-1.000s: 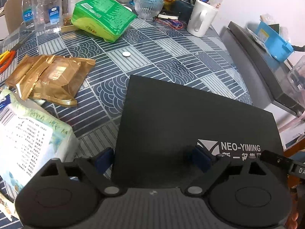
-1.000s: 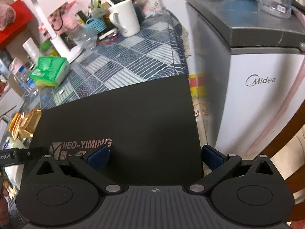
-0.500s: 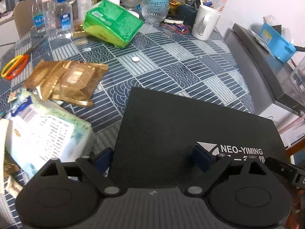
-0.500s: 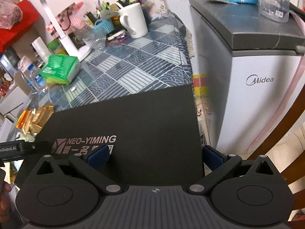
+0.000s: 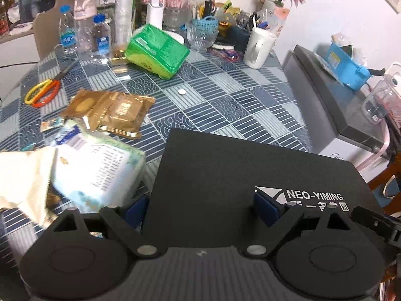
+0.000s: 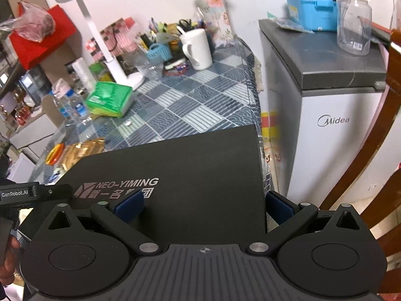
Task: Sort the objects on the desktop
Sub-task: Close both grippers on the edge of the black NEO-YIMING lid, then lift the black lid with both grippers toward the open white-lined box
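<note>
A black NEO-YIMING mat (image 5: pixel 250 173) lies at the table's near right corner, also in the right wrist view (image 6: pixel 180 175). My left gripper (image 5: pixel 200 208) is open, one pad off the mat's left edge, the other over the logo. My right gripper (image 6: pixel 204 204) is open, astride the mat's right edge. On the table lie gold snack packets (image 5: pixel 110 113), a white tissue pack (image 5: pixel 97 170), a green tissue pack (image 5: pixel 156 50), scissors (image 5: pixel 42 92) and a small white disc (image 5: pixel 181 91).
A white mug (image 5: pixel 259 47), glass bowl (image 5: pixel 201 36), water bottles (image 5: pixel 100 40), lamp base (image 6: pixel 132 77) and pen holders crowd the back. A grey Midea fridge (image 6: pixel 333 125) with a blue box (image 6: pixel 313 15) stands right of the table. A wooden chair (image 6: pixel 381 130) is at far right.
Both grippers have drawn back and up from the table, so more of it shows. The mat stays between the open fingers. The white tissue pack has shifted right, toward the mat.
</note>
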Available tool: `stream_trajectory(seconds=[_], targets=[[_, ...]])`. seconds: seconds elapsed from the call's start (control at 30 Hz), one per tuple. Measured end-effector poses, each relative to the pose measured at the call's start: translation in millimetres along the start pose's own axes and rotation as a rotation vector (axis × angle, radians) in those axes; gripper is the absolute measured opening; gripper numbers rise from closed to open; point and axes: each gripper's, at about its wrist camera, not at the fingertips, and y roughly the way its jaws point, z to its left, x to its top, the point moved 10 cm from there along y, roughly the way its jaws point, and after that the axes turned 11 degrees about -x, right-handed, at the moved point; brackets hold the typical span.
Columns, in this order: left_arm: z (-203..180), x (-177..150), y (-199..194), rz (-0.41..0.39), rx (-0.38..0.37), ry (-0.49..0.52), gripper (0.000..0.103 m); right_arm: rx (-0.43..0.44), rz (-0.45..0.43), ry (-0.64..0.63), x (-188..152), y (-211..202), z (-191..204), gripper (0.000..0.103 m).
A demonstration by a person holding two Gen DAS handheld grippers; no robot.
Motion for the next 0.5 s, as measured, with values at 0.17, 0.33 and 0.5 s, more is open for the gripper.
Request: stream_trajectory(seconds=[0.17, 0.33, 0.5], targets=[[-3.9, -6.9, -44.5, -0.032, -0.006, 0.009, 0.103, 0.008, -0.035, -0.008, -6.4, -44.6, 7.5, 0.103], [-3.9, -17.8, -91.0, -0.061, -0.011, 0.022, 0.103, 0.012, -0.061, -0.009, -17.6, -89.0, 17.1, 0.103], [2.9, -33.1, -137.7, -0.088, -0.024, 0.032, 0.103, 0.009, -0.091, -0.015, -33.1, -133.9, 36.5, 0.103]])
